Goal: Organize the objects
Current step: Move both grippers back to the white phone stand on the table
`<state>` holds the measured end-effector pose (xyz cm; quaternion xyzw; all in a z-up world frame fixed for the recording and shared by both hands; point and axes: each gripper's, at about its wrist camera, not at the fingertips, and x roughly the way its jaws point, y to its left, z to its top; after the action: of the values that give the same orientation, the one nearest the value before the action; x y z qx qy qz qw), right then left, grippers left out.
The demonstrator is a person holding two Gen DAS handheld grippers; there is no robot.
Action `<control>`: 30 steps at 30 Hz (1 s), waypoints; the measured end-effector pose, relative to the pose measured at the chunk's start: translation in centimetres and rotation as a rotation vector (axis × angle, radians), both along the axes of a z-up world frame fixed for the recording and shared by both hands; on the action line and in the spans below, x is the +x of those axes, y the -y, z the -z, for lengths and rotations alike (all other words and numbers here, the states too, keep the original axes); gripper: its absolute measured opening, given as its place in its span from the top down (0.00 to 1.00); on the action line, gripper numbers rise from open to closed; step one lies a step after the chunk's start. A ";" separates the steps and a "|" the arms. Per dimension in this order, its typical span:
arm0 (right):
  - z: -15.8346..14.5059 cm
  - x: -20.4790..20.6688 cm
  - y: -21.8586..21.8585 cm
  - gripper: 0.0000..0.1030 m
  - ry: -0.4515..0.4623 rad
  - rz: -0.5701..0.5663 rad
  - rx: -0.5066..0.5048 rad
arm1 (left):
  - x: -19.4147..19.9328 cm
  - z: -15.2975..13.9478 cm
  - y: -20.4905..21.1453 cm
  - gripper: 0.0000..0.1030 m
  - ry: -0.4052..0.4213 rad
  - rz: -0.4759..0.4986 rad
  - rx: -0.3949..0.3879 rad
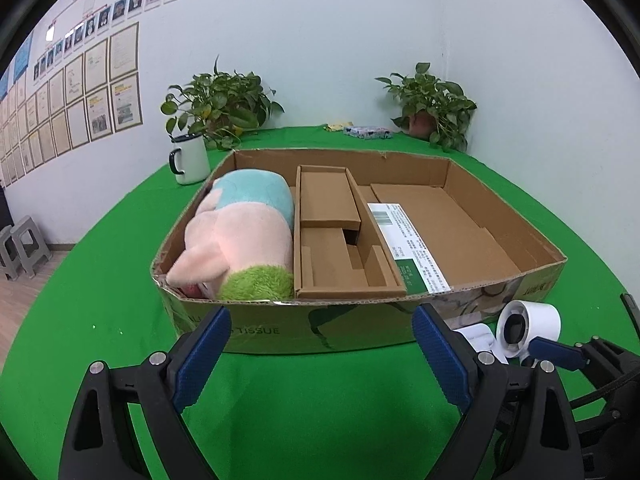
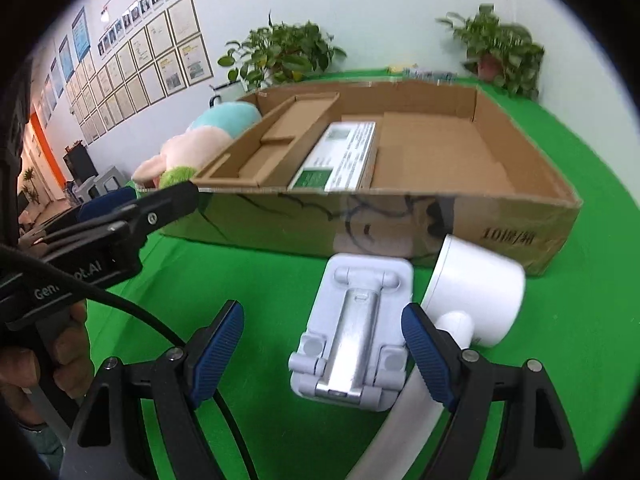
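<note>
Left tool (image 1: pixel 320 354): fingers spread wide, nothing between them, poised over the green table (image 1: pixel 100 300) just short of the near wall of the cardboard box (image 1: pixel 280 320). Inside the box, a plush toy (image 1: pixel 240 236) fills the left end; a cardboard insert (image 1: pixel 340 236) lies beside it, a labelled carton (image 1: pixel 408 248) to its right.

Right tool (image 2: pixel 322 354): fingers spread, gripping nothing. A white folding phone stand (image 2: pixel 356 328) lies flat on the table between them, nearer the right finger; contact cannot be confirmed. A white hair dryer (image 2: pixel 476 296) lies just beyond the right finger, against the box front.
</note>
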<state>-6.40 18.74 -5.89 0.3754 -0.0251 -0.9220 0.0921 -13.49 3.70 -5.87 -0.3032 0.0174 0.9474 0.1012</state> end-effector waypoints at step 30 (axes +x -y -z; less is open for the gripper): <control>2.6 -1.7 -0.1 0.33 0.092 -0.061 0.139 | -4.2 4.9 0.3 0.11 0.309 0.128 0.151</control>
<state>-8.13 18.86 -8.49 0.4233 0.0461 -0.9001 0.0924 -17.71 3.40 -10.75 -0.4350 -0.0501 0.8797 0.1852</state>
